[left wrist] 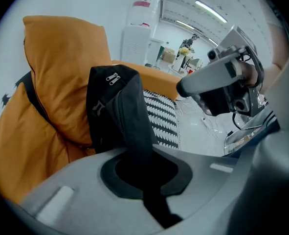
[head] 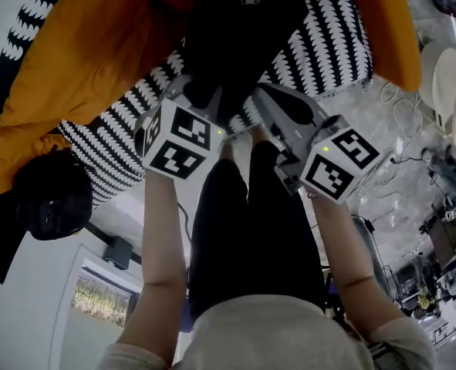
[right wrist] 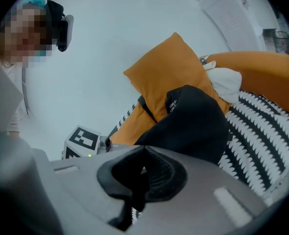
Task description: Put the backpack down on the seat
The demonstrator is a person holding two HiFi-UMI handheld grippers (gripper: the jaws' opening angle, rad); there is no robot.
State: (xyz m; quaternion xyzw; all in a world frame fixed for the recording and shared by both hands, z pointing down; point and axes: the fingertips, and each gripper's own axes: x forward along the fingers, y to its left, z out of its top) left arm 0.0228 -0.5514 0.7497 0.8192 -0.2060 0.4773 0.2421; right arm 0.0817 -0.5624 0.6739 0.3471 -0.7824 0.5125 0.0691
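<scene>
backpack point(head: 239, 29): black, over striped seat point(head: 332, 29)
left gripper point(left wrist: 144, 175): pinching the backpack's fabric
right gripper point(right wrist: 137, 180): pinching its black fabric

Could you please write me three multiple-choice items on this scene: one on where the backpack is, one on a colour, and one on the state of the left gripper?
1. Where is the black backpack?
A. on the floor among cables
B. by the orange cushion, over the black-and-white patterned seat
C. on a shelf

2. What colour is the cushion behind the backpack?
A. blue
B. green
C. orange

3. How do the jaws of the left gripper stand?
A. wide open and empty
B. shut on the backpack's black fabric
C. shut on a cable

Answers:
1 B: the left gripper view shows it against the cushion, and the head view shows it over the patterned seat.
2 C: the cushion is orange in all three views.
3 B: the left gripper view shows black fabric running in between its closed jaws.
</scene>
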